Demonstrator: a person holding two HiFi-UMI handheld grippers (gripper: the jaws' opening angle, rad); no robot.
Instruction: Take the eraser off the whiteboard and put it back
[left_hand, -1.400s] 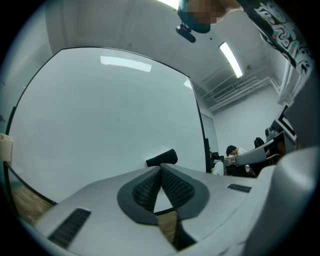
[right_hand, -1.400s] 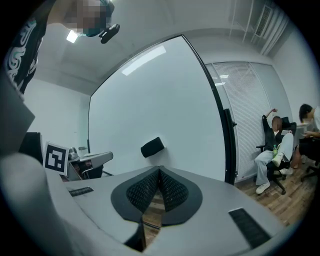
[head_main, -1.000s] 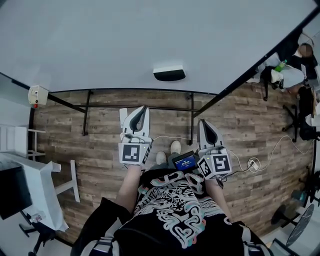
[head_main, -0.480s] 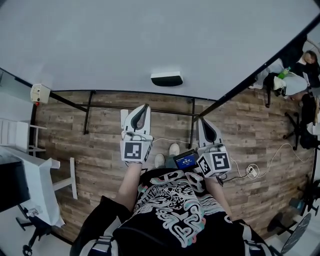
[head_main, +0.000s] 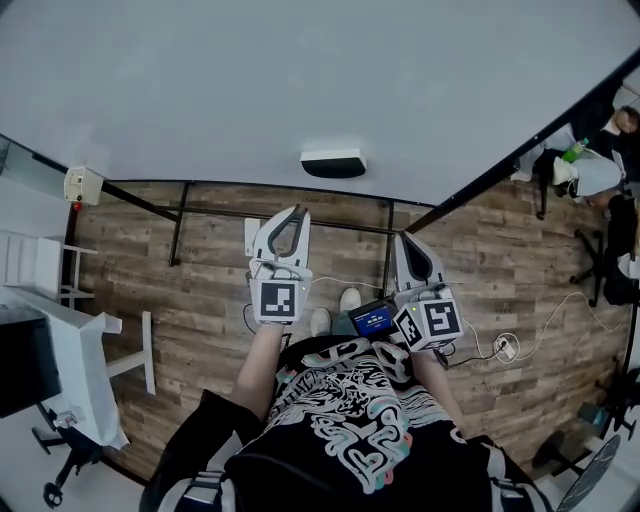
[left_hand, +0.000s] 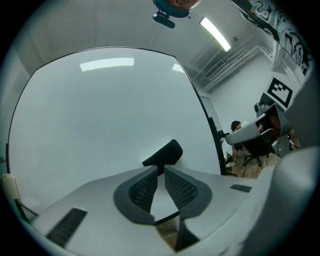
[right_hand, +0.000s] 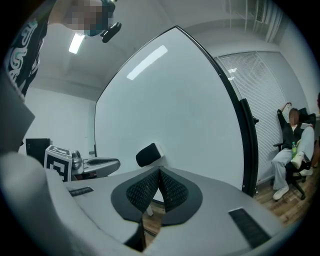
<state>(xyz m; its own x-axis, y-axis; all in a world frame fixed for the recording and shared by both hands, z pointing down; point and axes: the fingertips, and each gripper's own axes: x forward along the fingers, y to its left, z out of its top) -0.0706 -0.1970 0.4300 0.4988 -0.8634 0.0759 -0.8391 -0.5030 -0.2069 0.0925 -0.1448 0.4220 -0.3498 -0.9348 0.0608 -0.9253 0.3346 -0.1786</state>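
1. Eraser (head_main: 334, 162) sits stuck on the whiteboard (head_main: 300, 80), low on its face near the bottom edge. In the head view it lies at 1 o'clock of the left gripper (head_main: 297, 210) and 11 o'clock of the right gripper (head_main: 405, 238), apart from both.
2. In the left gripper view the eraser (left_hand: 163, 154) shows just past the fingertips at 12 o'clock. Its lower end is hidden behind them, so only the dark back can be made out. The fingers (left_hand: 145, 187) are easing apart, and the narrow gap holds nothing (bare board shows through it).
3. In the right gripper view the fingers (right_hand: 142, 192) meet at their tips, closed on nothing. The eraser (right_hand: 149, 154) stands at 11 o'clock above them, dark with a white edge.
4. Both hands are hidden behind the marker cubes (head_main: 277, 300), and only the forearms show. A seated person (head_main: 590, 170) at 2 o'clock is cut off by the picture's edge in the head view (clearer in the right gripper view, on a chair by the blinds (right_hand: 260, 85)).
5. Black stand bars (head_main: 280, 213) cross the wooden floor (head_main: 200, 290) beneath both grippers. A small white box (head_main: 82, 184) hangs on the frame at 9 o'clock.
6. A small lit screen (head_main: 372, 320) sits at the person's waist, and a cable (head_main: 540, 310) runs to a socket at 4 o'clock. A white surface (head_main: 70, 350) at 8 o'clock is cut off at the edge.
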